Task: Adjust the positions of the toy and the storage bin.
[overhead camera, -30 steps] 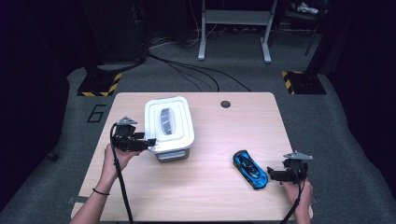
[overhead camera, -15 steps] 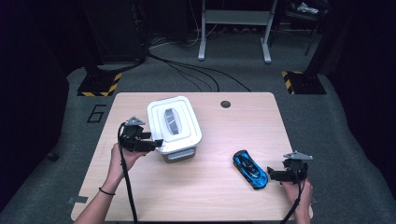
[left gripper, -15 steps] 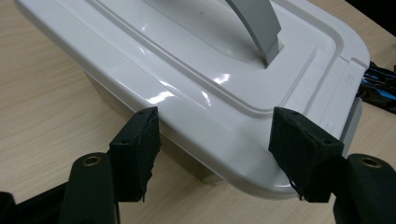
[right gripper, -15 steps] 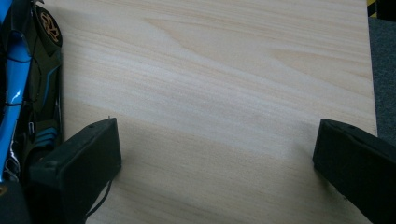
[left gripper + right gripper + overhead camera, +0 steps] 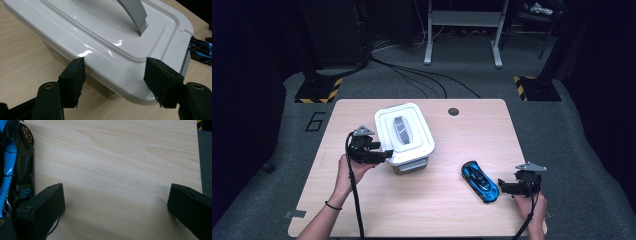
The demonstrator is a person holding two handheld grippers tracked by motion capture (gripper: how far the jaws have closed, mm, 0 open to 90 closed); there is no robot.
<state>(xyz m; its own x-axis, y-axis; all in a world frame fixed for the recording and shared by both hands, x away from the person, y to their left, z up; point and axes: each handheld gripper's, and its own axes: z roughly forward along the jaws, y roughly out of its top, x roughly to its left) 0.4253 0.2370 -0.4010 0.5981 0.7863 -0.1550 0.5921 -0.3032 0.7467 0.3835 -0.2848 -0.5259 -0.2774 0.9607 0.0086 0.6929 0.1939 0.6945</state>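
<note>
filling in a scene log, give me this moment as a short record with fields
surface: wooden table
box: white lidded box, grey handle on top, lid on
left hand-held gripper: at the box's near corner, jaws astride the lid's rim, pads not pressing
toy: blue toy car, right of the box
right hand-held gripper: open over bare table beside the car's rear

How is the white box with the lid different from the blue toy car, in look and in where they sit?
The white box is much larger and plain white with a grey handle on its lid; the blue toy car is small, blue and black. The white box sits left of the table's middle at the left tongs, whose jaws straddle its lid corner; the blue toy car lies near the right front, beside the right tongs, outside their jaws. Both rest on the wooden table.
</note>
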